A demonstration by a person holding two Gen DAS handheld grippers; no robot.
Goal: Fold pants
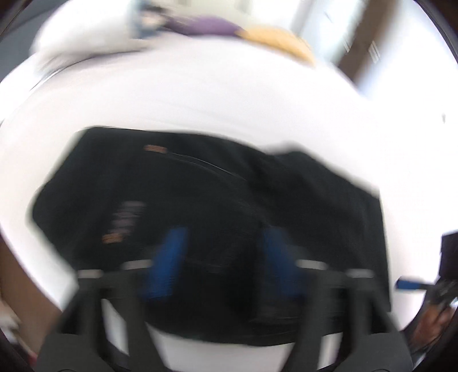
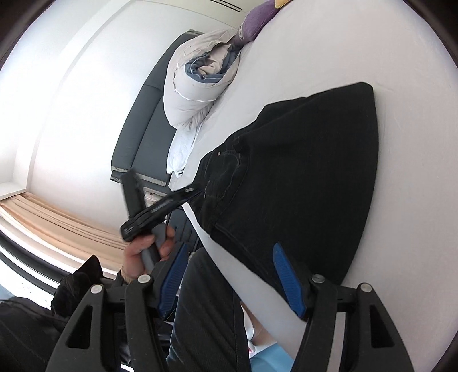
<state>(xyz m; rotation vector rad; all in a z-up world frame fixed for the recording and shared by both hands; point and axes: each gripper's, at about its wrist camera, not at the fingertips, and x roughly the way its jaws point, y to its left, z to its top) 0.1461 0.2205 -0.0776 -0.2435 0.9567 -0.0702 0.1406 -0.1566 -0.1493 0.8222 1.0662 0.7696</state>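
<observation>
Two grippers, left gripper point(image 1: 221, 257) and right gripper point(image 2: 232, 280), hover fingers apart over black pants point(image 2: 300, 177) on the bed point(image 2: 415, 143); smoothing flat should precede the next fold.

No readable text anywhere, small tan patch labels on the black denim pants point(image 1: 200, 206) too blurred to read, purple cushion's point(image 2: 253, 20) pale marking illegible

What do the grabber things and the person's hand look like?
Each gripper, the left gripper and the right gripper, is a black plastic frame with triangular cut-outs and round silver bolts. The fingers carry ridged, bright blue pads. The person's left hand is bare, with a dark sleeve at the wrist. No cables show.
</observation>
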